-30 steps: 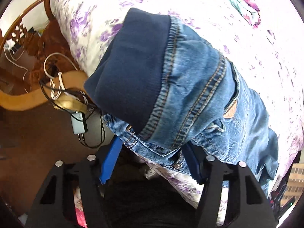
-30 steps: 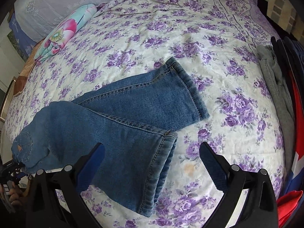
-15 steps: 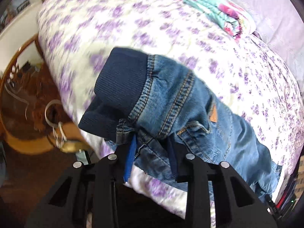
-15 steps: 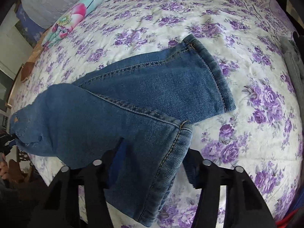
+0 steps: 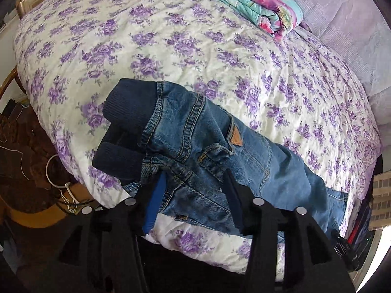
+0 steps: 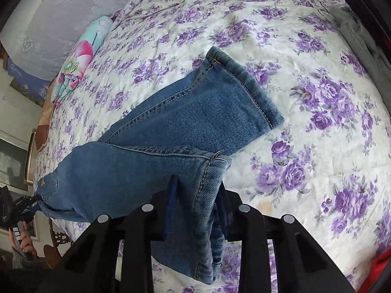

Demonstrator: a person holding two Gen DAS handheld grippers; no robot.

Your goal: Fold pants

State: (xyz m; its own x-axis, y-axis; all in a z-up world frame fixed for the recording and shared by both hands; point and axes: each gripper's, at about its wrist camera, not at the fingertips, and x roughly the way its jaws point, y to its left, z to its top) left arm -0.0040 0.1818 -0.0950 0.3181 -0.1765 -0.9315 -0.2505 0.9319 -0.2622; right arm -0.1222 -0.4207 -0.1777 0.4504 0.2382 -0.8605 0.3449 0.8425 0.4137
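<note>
Blue jeans [image 5: 220, 151] with a dark navy ribbed waistband [image 5: 124, 122] lie across the near edge of a bed. My left gripper [image 5: 193, 195] is shut on the bunched waist end of the jeans. In the right wrist view the two legs [image 6: 195, 112] spread over the quilt. My right gripper [image 6: 195, 195] is shut on the hem of the nearer leg [image 6: 210, 171]. The farther leg's hem [image 6: 244, 85] lies flat on the quilt. The left gripper also shows at the far left of the right wrist view [image 6: 24, 205].
The bed has a white quilt with purple flowers [image 5: 195, 48]. A folded teal and pink blanket [image 5: 256, 5] lies by the headboard. Grey and dark clothes [image 6: 359, 31] lie at the bed's right edge. Cables and wooden furniture [image 5: 48, 183] sit off the left side.
Both grippers have closed on the jeans, the left on the waist, the right on the near leg hem. The waist has bunched and lifted; both cameras have tilted up toward the bed.
</note>
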